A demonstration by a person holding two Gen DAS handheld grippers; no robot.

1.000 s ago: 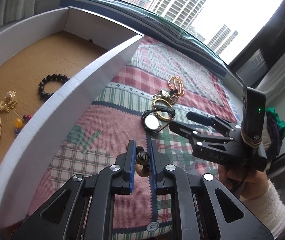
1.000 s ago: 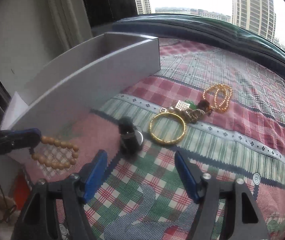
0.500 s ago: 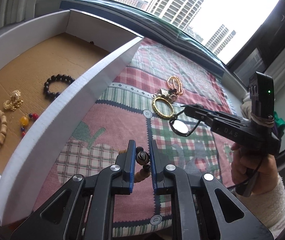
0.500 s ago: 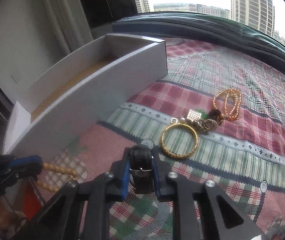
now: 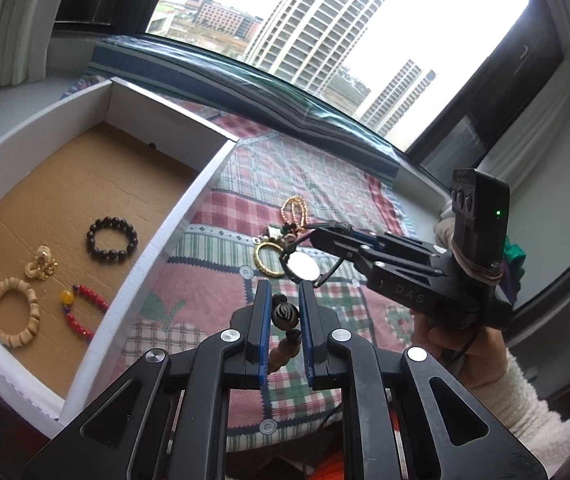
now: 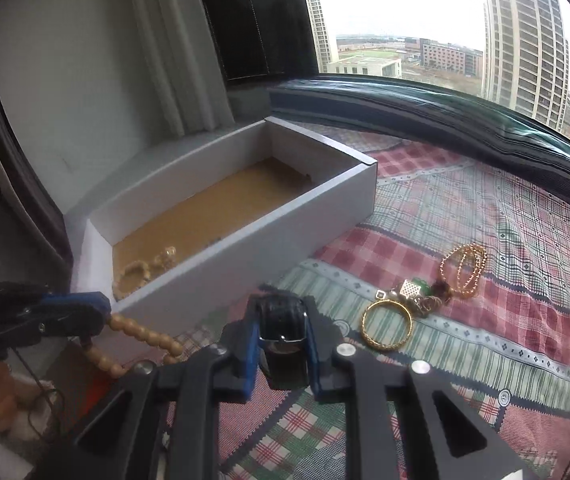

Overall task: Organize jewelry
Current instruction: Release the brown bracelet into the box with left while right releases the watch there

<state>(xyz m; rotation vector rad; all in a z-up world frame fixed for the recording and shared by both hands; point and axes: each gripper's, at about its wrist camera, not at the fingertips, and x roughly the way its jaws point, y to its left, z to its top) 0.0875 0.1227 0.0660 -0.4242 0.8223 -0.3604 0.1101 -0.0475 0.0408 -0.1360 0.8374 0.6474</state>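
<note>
My left gripper (image 5: 285, 304) is shut on a wooden bead bracelet (image 5: 285, 318), held above the cloth beside the white box (image 5: 189, 204); its tan beads (image 6: 141, 334) hang from it in the right wrist view. My right gripper (image 6: 283, 312) is shut on a black watch (image 6: 285, 344), lifted off the cloth; the watch face (image 5: 303, 268) shows in the left wrist view. A gold bangle (image 6: 387, 328), a charm cluster (image 6: 417, 294) and a gold bead chain (image 6: 463, 266) lie on the cloth.
The box holds a black bead bracelet (image 5: 112, 239), a gold ornament (image 5: 41, 268), a tan wooden bracelet (image 5: 15, 316) and a red bead string (image 5: 81, 312). A plaid cloth (image 5: 205, 320) covers the surface. A window ledge (image 6: 445, 108) runs behind.
My right gripper closed on the black watch and lifted it off the cloth. My left gripper rose with the bead bracelet, showing more of the box floor.
</note>
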